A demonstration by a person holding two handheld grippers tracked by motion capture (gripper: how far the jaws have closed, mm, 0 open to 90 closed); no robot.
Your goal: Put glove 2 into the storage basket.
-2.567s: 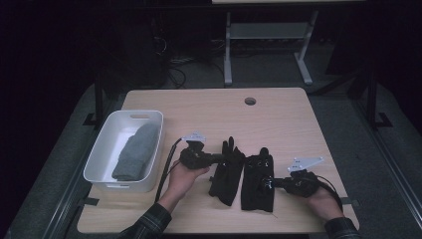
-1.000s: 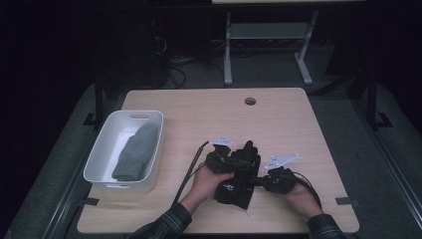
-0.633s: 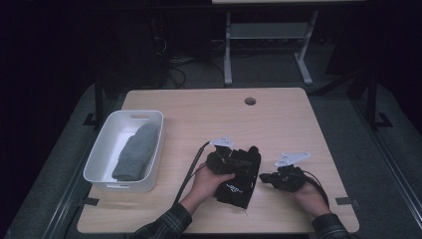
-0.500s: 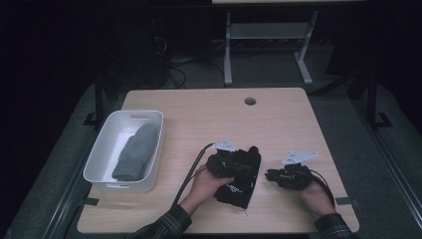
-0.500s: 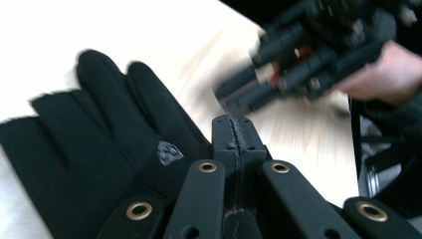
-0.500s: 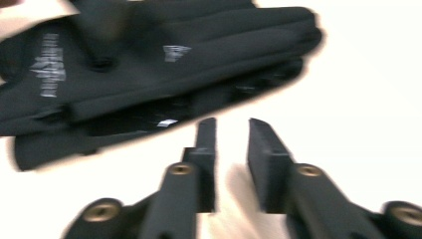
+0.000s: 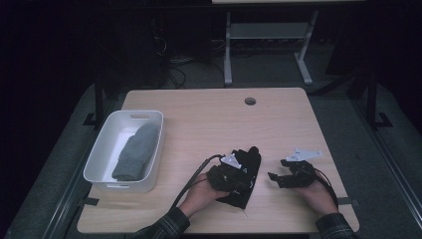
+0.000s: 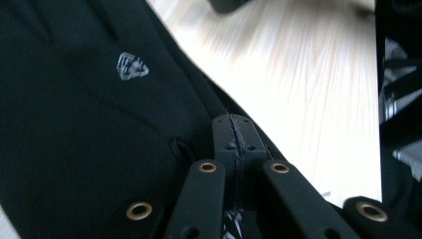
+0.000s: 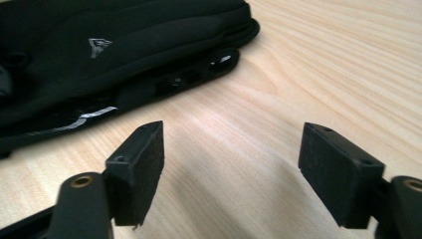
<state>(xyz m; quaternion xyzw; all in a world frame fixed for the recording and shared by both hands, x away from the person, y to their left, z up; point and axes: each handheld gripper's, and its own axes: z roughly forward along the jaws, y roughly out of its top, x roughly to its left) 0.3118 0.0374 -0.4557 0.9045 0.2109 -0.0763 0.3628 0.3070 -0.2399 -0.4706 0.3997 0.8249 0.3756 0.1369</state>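
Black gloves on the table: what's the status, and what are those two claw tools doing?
Left gripper shut, on the black fabric gloves. Right gripper open, apart from them over bare wooden table. Nothing in the way.

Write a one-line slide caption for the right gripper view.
Open right gripper hovers over the wooden table, jaws spread wide, beside the stacked black gloves.
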